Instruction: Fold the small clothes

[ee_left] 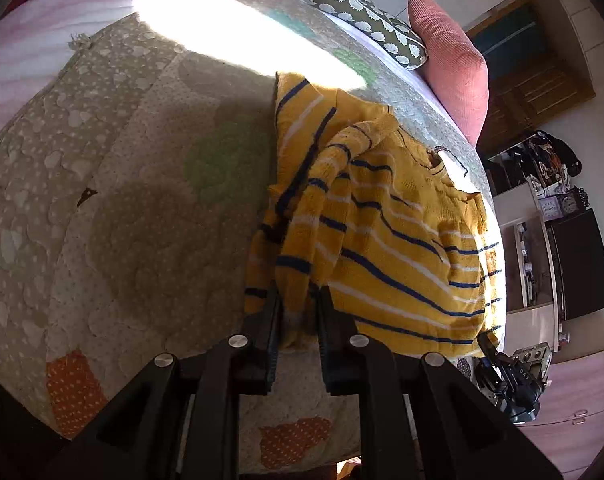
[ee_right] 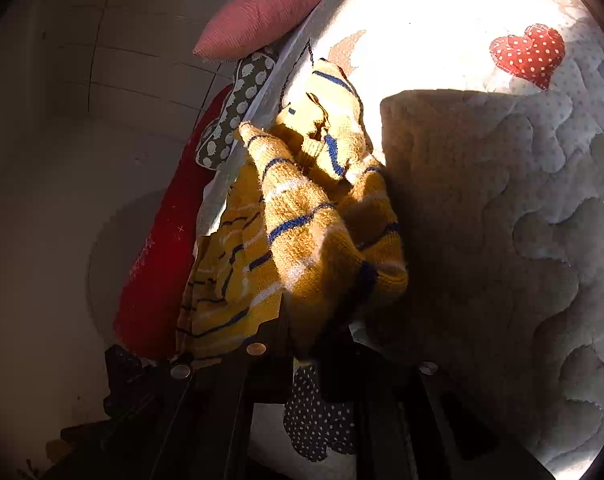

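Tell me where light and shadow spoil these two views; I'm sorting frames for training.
Left wrist view: a blown-out sun patch bleaches the quilt pattern; the striped sweater is evenly lit and sharp; fisheye bends the bed edge. Right wrist view: harsh sun whitens the quilt's upper part, a hard shadow covers its middle, and the right gripper is nearly lost in darkness.

Little legible writing: one short marking

In the lower right of the left wrist view, pale letters that seem to read "DAS" stand on the black moulded housing [ee_left: 522, 376] behind the right gripper [ee_left: 486, 347]. At the right edge, the square white clock [ee_left: 550, 209] and the round dark clock [ee_left: 568, 203] have dials too small to read. In the right wrist view, faint white marks on the red fabric bolster [ee_right: 141, 256] at the left cannot be made out.
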The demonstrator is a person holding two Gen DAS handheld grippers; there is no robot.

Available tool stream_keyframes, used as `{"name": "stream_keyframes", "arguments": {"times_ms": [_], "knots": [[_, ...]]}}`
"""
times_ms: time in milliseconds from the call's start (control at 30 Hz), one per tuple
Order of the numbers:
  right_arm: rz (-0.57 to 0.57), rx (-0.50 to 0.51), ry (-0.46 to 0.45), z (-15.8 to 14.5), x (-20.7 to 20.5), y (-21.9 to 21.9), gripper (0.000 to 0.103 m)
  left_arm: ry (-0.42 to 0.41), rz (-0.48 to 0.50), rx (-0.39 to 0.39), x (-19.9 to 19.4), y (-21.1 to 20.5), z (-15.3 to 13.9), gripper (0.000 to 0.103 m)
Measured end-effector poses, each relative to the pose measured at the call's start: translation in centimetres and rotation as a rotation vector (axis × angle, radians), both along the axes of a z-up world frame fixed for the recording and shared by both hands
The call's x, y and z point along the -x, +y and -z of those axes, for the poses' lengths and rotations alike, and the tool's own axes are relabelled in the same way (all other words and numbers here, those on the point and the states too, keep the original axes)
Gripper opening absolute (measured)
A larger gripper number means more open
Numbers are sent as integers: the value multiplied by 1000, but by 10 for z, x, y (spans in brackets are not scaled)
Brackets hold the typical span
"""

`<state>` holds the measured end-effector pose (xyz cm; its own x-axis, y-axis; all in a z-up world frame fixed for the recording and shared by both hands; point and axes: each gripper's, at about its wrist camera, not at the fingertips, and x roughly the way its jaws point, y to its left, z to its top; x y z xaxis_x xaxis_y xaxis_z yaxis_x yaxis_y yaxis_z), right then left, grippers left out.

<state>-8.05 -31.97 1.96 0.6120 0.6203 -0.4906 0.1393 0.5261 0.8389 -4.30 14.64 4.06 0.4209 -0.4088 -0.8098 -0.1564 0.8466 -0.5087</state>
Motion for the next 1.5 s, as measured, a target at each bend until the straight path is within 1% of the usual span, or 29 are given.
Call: {"name": "stream_keyframes", "arguments": {"times_ms": [33,133,167,200,233,267,333,367,400,467,567,633,700,767,833,900,1000,1133,1200,1333,1400,1433,1500], "knots": [[3,17,-5,-1,5,-2,10,-13,-4,-20,5,2,-4,19],[15,73,-20,-4,13,-6,11,-57,-9,-79,20,4,-21,24],[18,79,-22,-5,14,-6,12,-71,-8,-101,24,2,-27,25],[21,76,-25,-3,12,-7,12,-88,0,-123,29,-1,-34,28],[23,71,-27,-1,11,-8,12,-104,11,-141,33,-5,-41,33],[24,71,-29,1,11,-8,12,-118,28,-152,36,-10,-47,35],[20,82,-36,4,12,-7,12,-138,67,-161,37,-24,-57,46],[18,88,-43,5,12,-7,12,-143,82,-157,35,-31,-60,47],[15,91,-53,4,14,-6,12,-145,101,-145,31,-39,-63,49],[7,91,-70,4,20,-8,12,-130,150,-120,17,-60,-64,49],[-6,90,-91,3,23,-8,13,-134,243,-116,-6,-103,-69,51],[-13,104,-110,2,26,-7,13,-145,309,-113,-29,-138,-71,59],[-17,121,-124,1,28,-5,14,-137,357,-77,-56,-172,-71,60],[-24,133,-137,-1,30,-4,17,-111,409,-31,-82,-208,-67,60],[-31,137,-147,-2,29,-2,22,-88,447,-30,-105,-243,-61,62],[-42,149,-160,-5,27,0,29,-60,491,-85,-126,-278,-54,64],[-54,190,-170,-8,22,4,33,-15,545,-191,-151,-323,-36,64],[-71,228,-178,-10,14,7,36,27,593,-258,-169,-363,-17,64],[-76,237,-186,-10,10,7,39,35,626,-311,-171,-382,-9,64],[-71,235,-195,-8,1,7,42,50,689,-473,-174,-418,2,79],[-68,232,-199,-6,-1,7,42,63,721,-535,-175,-432,7,84],[-66,231,-201,-5,-2,7,42,74,731,-563,-176,-438,9,86],[-65,229,-201,-4,-4,8,43,104,739,-622,-178,-445,17,86]]}}
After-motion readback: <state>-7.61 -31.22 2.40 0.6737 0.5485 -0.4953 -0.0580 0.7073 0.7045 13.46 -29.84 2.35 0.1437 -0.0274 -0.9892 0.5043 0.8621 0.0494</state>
